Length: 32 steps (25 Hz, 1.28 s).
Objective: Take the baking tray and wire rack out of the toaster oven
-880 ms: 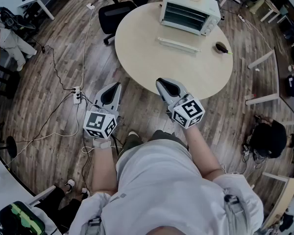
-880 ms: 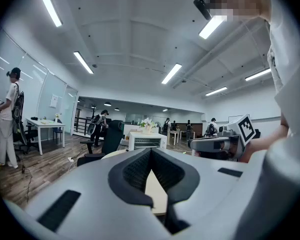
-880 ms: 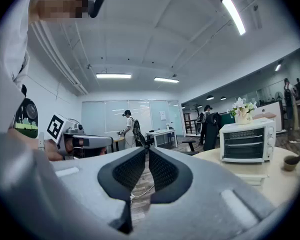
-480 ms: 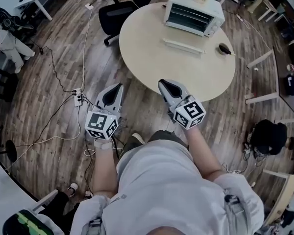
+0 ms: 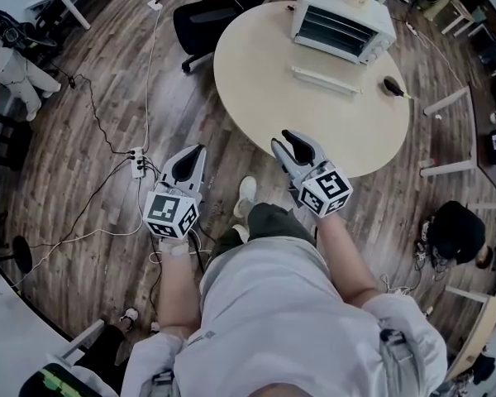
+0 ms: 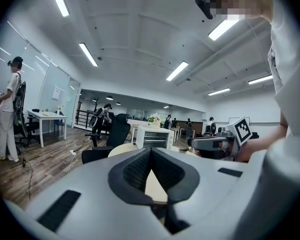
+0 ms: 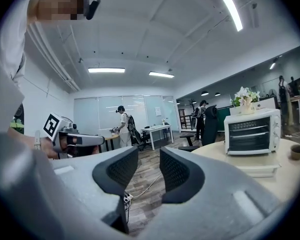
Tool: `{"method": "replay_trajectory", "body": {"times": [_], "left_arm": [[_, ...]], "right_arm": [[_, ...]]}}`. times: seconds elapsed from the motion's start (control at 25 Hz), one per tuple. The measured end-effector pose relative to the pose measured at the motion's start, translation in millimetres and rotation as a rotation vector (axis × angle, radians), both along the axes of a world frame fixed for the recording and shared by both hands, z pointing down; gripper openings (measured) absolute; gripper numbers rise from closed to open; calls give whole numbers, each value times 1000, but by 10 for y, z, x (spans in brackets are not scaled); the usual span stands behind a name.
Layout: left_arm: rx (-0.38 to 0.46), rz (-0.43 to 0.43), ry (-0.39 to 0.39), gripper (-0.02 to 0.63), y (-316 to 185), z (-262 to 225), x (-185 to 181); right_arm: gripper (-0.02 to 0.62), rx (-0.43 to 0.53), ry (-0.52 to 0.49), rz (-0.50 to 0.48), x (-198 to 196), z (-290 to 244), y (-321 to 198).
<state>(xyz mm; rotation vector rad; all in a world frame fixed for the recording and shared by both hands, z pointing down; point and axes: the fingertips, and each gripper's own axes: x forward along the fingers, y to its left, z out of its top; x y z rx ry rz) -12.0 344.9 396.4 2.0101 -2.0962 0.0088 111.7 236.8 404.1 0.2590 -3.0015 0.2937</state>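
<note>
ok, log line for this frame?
left gripper: shut, empty | right gripper: open, empty | toaster oven: far side of round table, neither gripper near it | task: not started

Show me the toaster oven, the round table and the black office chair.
toaster oven (image 5: 337, 30): head view, front face.
round table (image 5: 269, 77): head view, bare top.
black office chair (image 5: 205, 21): head view, seat.
</note>
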Motion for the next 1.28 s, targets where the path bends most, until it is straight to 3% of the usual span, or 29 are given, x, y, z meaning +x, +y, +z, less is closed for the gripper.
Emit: {"method": "replay_trajectory", "body": {"times": [0.24,0.64,1.08,1.28], "left_arm": [[-39,13,-2,0,-460,87,-447],[-93,83,-50,0,-1357,-48,-1123],[-154,233,-68,0,-2551,176,-1232],[-166,296,-56,0,-2904,245,-1172]], "right_arm": [[238,-39,4,9,-441,136,-475],[249,-65,-31,79,-1024,99,-1388],[249,-185,-86,275,-923,400,-2449],[249,-256,-111,411,-740,537,-2803]]}}
